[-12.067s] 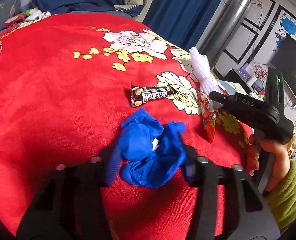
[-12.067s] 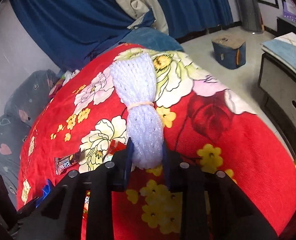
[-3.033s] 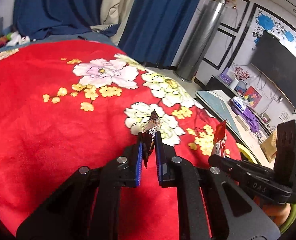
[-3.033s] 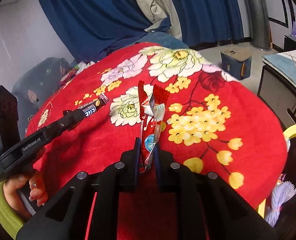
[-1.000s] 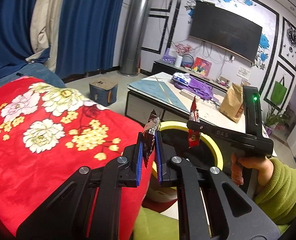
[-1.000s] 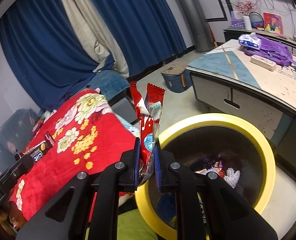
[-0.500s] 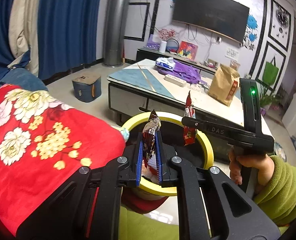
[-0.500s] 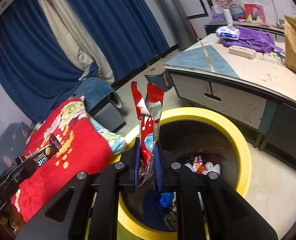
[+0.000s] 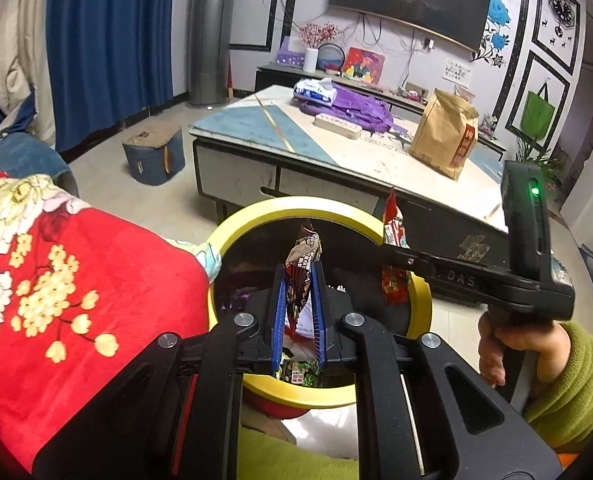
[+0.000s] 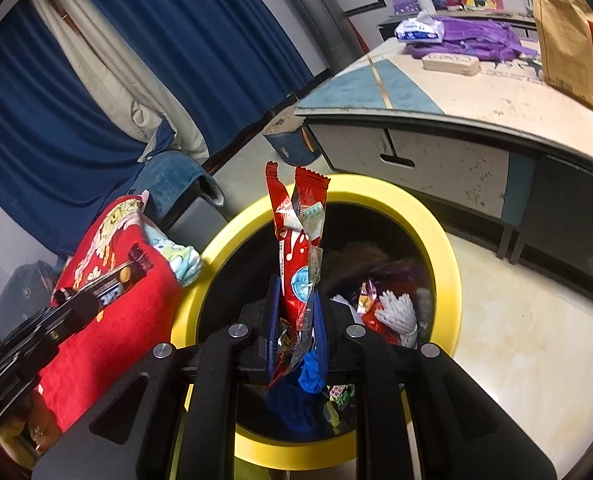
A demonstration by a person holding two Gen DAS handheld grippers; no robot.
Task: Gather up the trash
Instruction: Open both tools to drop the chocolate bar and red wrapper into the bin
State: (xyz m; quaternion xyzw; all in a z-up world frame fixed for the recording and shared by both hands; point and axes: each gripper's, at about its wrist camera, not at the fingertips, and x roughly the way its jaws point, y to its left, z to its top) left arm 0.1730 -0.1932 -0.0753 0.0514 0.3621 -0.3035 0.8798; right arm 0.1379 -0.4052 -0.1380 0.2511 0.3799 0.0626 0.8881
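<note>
My left gripper is shut on a brown chocolate bar wrapper and holds it over the open mouth of a yellow-rimmed trash bin. My right gripper is shut on a red snack wrapper and holds it upright over the same bin. The right gripper also shows in the left wrist view, with the red wrapper above the bin's right rim. The left gripper with the brown wrapper shows at the left of the right wrist view. Inside the bin lie a white net, a blue glove and other wrappers.
A red flowered blanket covers the surface left of the bin. A low coffee table stands right behind the bin, with a brown paper bag and purple cloth on it. A blue stool stands on the floor.
Both grippers have moved closer over the bin with their wrappers still held. The bin now fills more of both views.
</note>
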